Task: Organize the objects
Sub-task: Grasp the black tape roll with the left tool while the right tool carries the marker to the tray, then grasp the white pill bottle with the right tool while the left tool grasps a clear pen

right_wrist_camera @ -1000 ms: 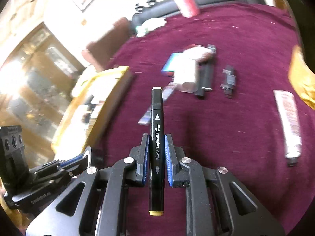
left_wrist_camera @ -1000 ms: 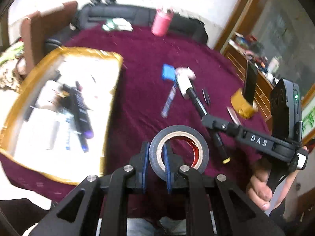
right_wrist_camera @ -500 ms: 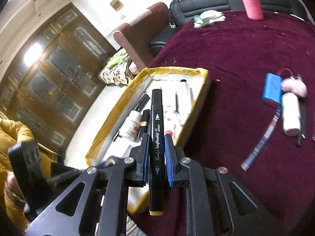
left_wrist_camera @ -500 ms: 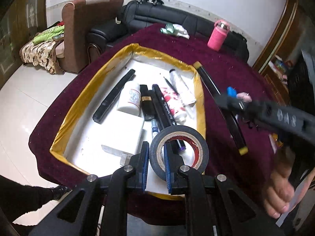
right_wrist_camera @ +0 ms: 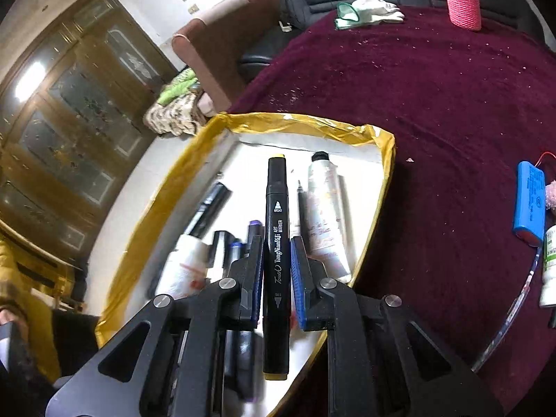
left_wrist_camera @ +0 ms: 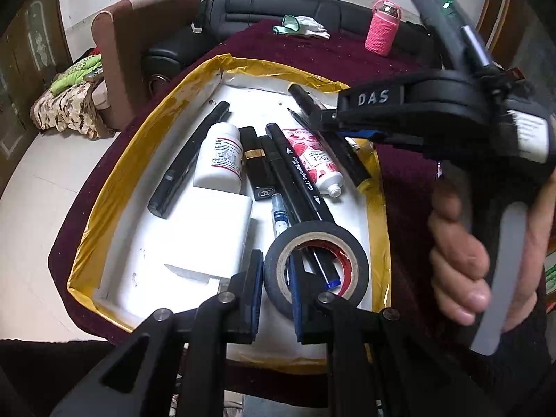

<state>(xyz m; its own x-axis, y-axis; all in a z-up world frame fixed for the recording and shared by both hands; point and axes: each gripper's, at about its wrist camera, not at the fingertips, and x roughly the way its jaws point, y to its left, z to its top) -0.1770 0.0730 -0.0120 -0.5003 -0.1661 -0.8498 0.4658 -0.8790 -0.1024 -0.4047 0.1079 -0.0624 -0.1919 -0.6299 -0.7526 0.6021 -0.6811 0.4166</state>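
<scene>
My left gripper [left_wrist_camera: 274, 271] is shut on the wall of a black tape roll [left_wrist_camera: 316, 267], held over the near end of the white tray with a gold rim [left_wrist_camera: 114, 187]. My right gripper [right_wrist_camera: 276, 264] is shut on a black art marker [right_wrist_camera: 276, 243] with yellow ends, held over the tray [right_wrist_camera: 385, 173]. In the left wrist view the right gripper [left_wrist_camera: 347, 128] hangs over the tray's right rim with the marker [left_wrist_camera: 351, 160]. The tray holds a white bottle [left_wrist_camera: 219, 160], markers, a lipstick [left_wrist_camera: 257, 163], a rose tube [left_wrist_camera: 316, 160] and a pen.
On the maroon tablecloth [right_wrist_camera: 451, 104] right of the tray lie a blue battery pack [right_wrist_camera: 530, 201], a white bottle [right_wrist_camera: 549, 267] and a thin pen. A pink bottle [left_wrist_camera: 382, 31] and a green-white cloth [left_wrist_camera: 302, 26] stand at the far edge. A sofa and armchair are behind.
Both grippers have swung left from the loose items on the cloth to over the tray, each still holding its object. The right gripper is now lower and closer to the tray.
</scene>
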